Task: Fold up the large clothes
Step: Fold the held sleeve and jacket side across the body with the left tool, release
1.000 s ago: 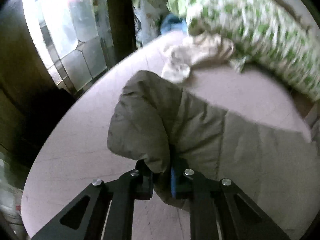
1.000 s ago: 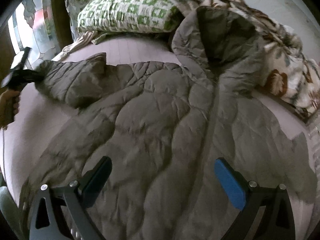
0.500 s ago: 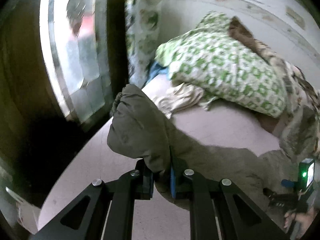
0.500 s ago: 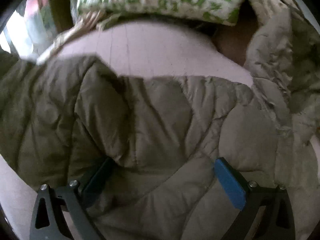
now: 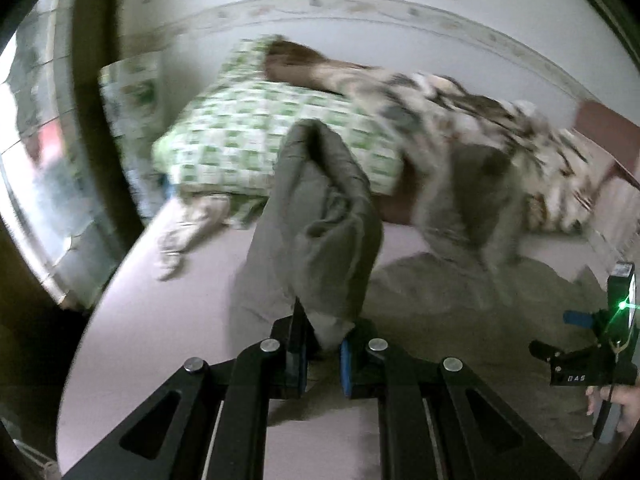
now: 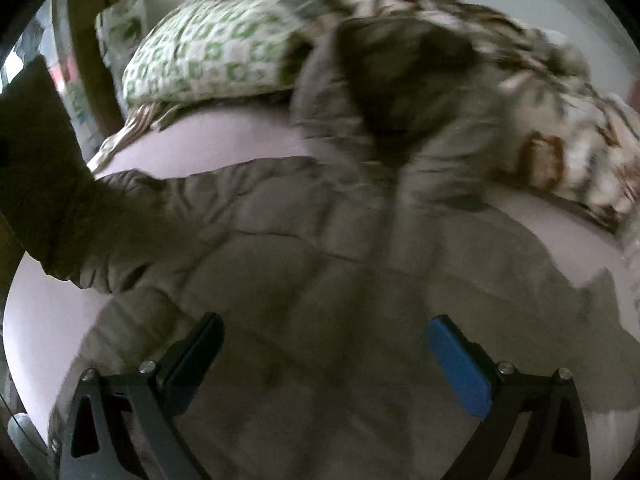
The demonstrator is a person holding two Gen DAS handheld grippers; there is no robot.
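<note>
Left tool [image 5: 322,354] has lifted the jacket sleeve [image 5: 320,220] higher off the bed [image 5: 160,320] than a second ago, clamped tight. Right tool [image 6: 326,360] hangs wide over the olive jacket [image 6: 320,260], gripping nothing.

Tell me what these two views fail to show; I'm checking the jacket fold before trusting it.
- Jacket hem: right wrist view, cut off by the bottom edge.
- Sleeve cuff: left wrist view, pinched inside the left gripper.
- Hood: right wrist view, motion blur.
- Right gripper contact with the fabric below: unclear.
</note>
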